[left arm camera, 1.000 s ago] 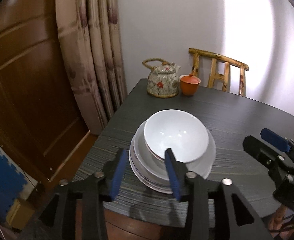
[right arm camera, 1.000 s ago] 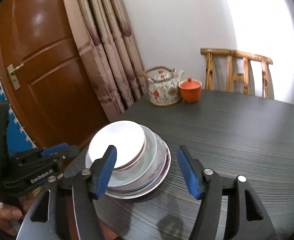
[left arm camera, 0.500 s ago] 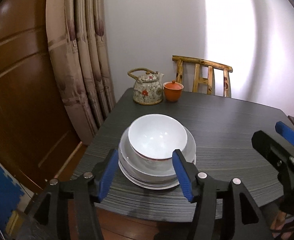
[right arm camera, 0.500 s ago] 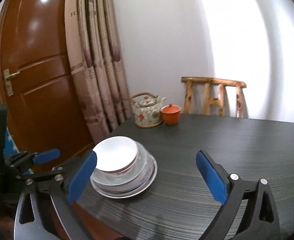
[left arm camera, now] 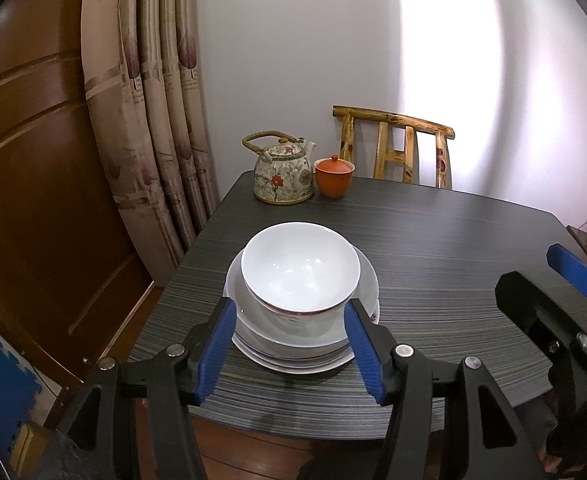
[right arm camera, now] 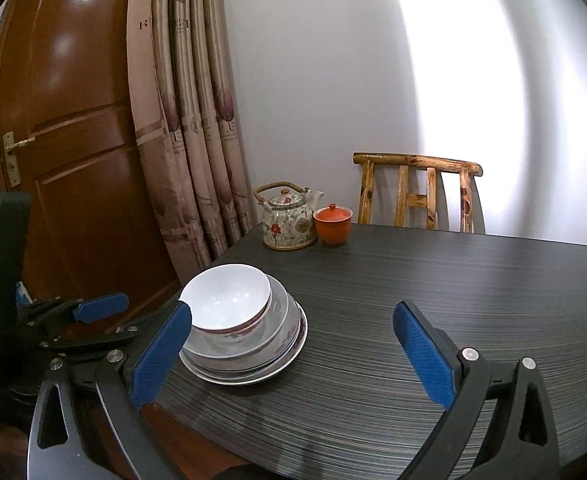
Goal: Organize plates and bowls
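Left wrist view: a white bowl [left arm camera: 299, 266] sits on top of a stack of plates [left arm camera: 301, 344] near the front-left edge of a dark, striped table [left arm camera: 433, 248]. The left gripper [left arm camera: 289, 350] hovers just in front of the stack, its blue-padded jaws spread apart on either side of the bowl's near rim, touching nothing. Right wrist view: the right gripper [right arm camera: 293, 354] has its jaws spread wide and empty over the table, with the stack just beside its left finger. At the table's far corner, a floral teapot [left arm camera: 283, 174] stands next to an orange lidded cup [left arm camera: 333, 176], well apart from the dishes. A wooden chair [left arm camera: 397, 146] stands behind.
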